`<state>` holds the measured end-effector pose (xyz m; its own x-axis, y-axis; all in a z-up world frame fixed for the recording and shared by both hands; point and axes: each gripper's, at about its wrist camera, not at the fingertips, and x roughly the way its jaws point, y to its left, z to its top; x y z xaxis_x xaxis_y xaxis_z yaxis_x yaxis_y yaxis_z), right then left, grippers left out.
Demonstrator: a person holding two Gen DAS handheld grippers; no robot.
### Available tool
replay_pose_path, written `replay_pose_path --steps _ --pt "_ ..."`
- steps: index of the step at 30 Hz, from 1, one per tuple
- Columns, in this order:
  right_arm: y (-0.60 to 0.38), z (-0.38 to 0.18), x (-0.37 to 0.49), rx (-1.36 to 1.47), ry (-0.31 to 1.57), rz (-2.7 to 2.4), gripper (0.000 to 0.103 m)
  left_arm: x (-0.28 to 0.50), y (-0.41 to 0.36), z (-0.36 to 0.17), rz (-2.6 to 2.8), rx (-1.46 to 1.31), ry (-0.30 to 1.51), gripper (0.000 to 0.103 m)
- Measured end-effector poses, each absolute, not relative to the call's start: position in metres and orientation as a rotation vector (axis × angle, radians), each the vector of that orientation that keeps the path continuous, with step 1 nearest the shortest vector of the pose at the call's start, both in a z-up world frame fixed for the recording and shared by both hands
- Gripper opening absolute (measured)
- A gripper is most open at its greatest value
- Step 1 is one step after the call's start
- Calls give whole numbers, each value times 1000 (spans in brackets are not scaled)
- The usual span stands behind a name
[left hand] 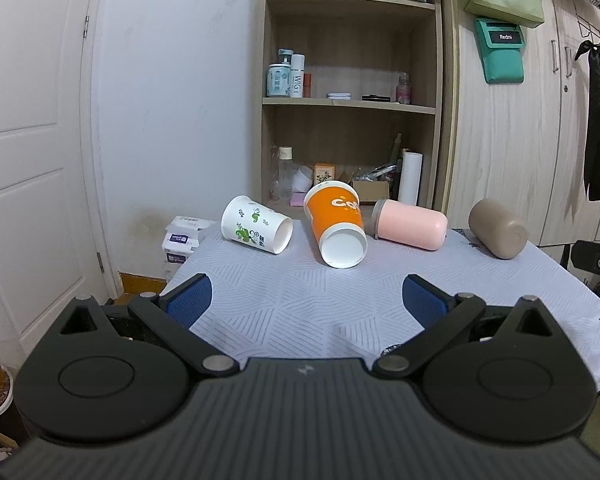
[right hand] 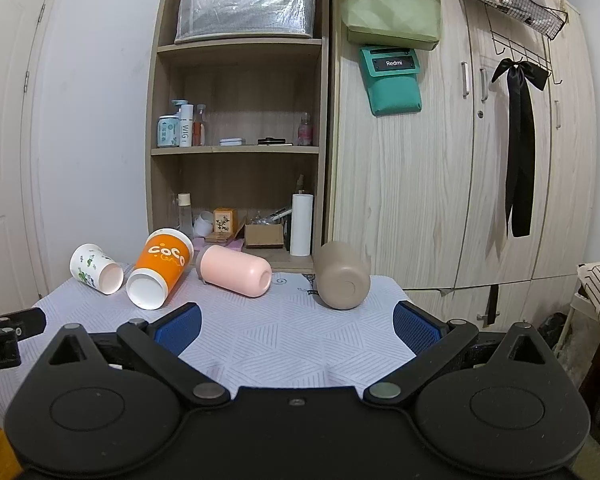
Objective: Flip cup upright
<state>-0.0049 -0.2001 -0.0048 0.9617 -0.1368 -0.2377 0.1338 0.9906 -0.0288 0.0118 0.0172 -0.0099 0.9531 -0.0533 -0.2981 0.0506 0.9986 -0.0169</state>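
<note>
Several cups lie on their sides in a row at the far side of the table. From left: a white paper cup with green leaves, an orange paper cup, a pink cup and a brown cup. My left gripper is open and empty, short of the orange cup. My right gripper is open and empty, short of the gap between the pink and brown cups.
The table wears a pale patterned cloth. A wooden shelf unit with bottles and boxes stands just behind the cups. A wardrobe is to the right. Tissue packs sit off the table's left edge.
</note>
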Motion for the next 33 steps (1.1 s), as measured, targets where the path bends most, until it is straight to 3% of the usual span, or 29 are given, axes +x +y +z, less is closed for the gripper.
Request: replay_pose_path --steps 18,33 --pt "-202 -4 -3 10 233 -114 103 26 23 -8 -57 -27 364 103" --pt "-186 1 72 -77 270 178 103 187 93 9 50 -455 581 100"
